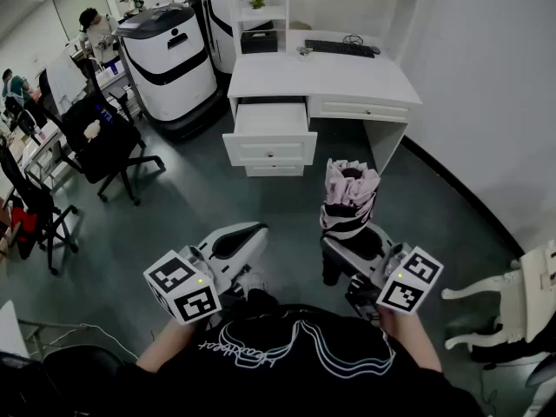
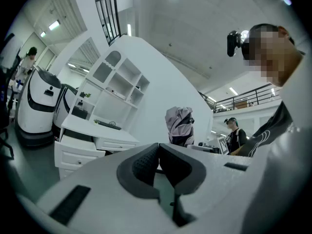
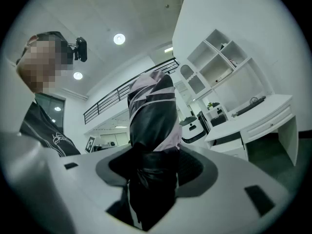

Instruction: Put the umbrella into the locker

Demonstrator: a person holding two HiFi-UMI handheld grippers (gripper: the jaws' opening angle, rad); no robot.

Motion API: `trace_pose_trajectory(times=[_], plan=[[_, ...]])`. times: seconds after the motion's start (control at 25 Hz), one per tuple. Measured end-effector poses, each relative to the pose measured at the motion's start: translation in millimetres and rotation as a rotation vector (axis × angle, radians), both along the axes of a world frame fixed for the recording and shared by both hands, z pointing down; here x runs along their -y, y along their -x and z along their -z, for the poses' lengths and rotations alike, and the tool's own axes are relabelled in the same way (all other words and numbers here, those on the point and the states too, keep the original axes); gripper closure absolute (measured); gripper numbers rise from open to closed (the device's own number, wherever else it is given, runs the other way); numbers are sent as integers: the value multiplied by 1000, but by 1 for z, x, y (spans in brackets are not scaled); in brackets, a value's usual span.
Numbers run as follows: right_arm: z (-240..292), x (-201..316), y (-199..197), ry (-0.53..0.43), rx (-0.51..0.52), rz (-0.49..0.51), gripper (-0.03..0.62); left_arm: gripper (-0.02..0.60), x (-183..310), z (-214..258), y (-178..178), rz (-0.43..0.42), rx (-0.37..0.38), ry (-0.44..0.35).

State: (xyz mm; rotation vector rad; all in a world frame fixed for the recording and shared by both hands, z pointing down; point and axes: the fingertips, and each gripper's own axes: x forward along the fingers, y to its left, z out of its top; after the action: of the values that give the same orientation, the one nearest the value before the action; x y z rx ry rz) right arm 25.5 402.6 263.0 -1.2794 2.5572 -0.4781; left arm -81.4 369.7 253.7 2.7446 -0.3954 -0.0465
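Observation:
A folded pink and black umbrella [image 1: 350,196] stands upright in my right gripper [image 1: 351,238], whose jaws are shut on its lower black part. In the right gripper view the umbrella [image 3: 152,113] fills the gap between the pads of the right gripper [image 3: 153,167]. My left gripper [image 1: 247,234] hovers to the left of it, shut and holding nothing; the left gripper view shows the pads of the left gripper [image 2: 158,161] meeting, with the umbrella [image 2: 179,126] beyond them. Ahead stands a white desk [image 1: 323,78] with its top drawer [image 1: 271,134] pulled open.
A keyboard [image 1: 339,48] lies on the desk, under white shelves [image 1: 261,7]. Two white robots [image 1: 169,59] stand left of the desk. Black office chairs [image 1: 109,146] are at the left, a white chair [image 1: 512,295] at the right. The white wall [image 1: 486,85] runs along the right.

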Motion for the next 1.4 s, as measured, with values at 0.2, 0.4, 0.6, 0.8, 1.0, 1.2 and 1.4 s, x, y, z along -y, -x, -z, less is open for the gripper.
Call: trace_pose_trajectory(times=[0.2, 0.4, 0.6, 0.8, 1.0, 1.2, 1.4], plan=[[2, -3, 1, 2, 7, 9, 352, 575, -6, 1, 2, 8, 13, -8], [-4, 0, -1, 16, 7, 6, 352, 575, 0, -1, 6, 43, 2, -1], [-13, 8, -4, 21, 10, 6, 352, 575, 4, -13, 5, 54, -13, 15], [-24, 21, -4, 40, 16, 12, 352, 575, 21, -24, 7, 64, -23, 39], [-38, 65, -4, 73, 27, 13, 352, 575, 64, -35, 4, 54, -21, 66], [-48, 106, -10, 101, 37, 8, 352, 575, 106, -47, -3, 46, -15, 99], [-59, 165, -19, 141, 44, -11, 352, 575, 169, -60, -16, 21, -1, 146]])
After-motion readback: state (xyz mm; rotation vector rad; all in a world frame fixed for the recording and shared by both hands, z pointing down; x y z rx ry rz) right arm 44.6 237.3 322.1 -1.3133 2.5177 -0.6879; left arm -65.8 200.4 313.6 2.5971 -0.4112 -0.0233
